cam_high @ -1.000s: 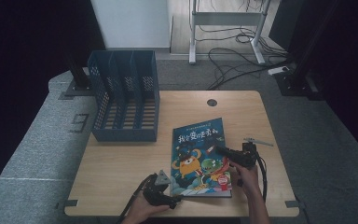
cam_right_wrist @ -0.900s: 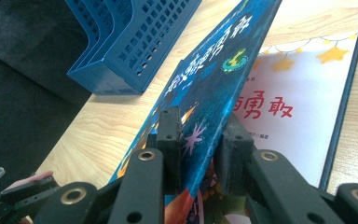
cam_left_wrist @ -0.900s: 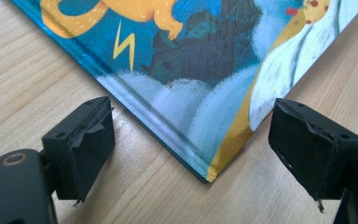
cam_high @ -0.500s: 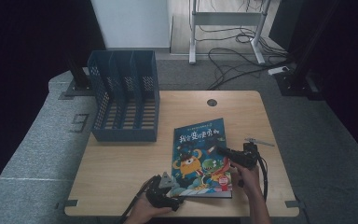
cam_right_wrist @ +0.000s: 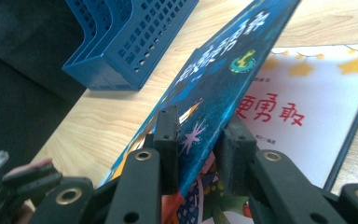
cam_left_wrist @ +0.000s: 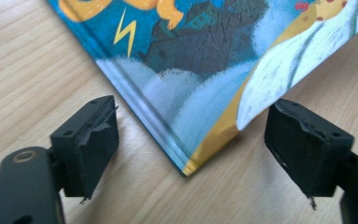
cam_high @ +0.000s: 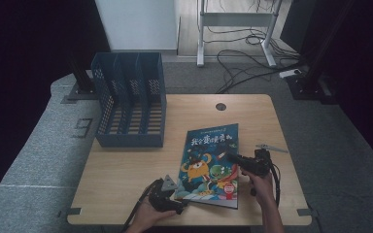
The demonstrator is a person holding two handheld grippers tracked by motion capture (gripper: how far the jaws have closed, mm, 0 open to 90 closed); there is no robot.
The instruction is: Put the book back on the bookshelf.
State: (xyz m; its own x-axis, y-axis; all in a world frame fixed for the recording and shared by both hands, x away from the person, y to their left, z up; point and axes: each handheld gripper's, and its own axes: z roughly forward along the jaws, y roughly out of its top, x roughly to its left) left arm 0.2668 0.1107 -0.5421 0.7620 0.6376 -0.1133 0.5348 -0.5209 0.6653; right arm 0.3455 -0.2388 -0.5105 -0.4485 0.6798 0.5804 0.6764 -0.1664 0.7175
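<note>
Since earlier: right gripper (cam_right_wrist: 198, 140) jaws eased wider, cover lifted between them | book (cam_high: 210, 162) lower centre of bench (cam_high: 126, 165) | left gripper (cam_left_wrist: 191, 144) spread at corner, likely steadying it.

A lab or recording room is suggested. A small wooden table (cam_high: 126, 170) with a cable hole in its top is set on grey carpet (cam_high: 34, 160), on which a large figure nine is marked. Dark curtains (cam_high: 24, 39) are hung at both sides, and the feet of black stands (cam_high: 80, 90) are planted by them. Behind the table, loose cables (cam_high: 243, 58) and a power strip (cam_high: 290, 74) are spread over the floor beneath a metal-framed desk (cam_high: 233, 19). A white panel (cam_high: 136, 22) is stood at the back.
</note>
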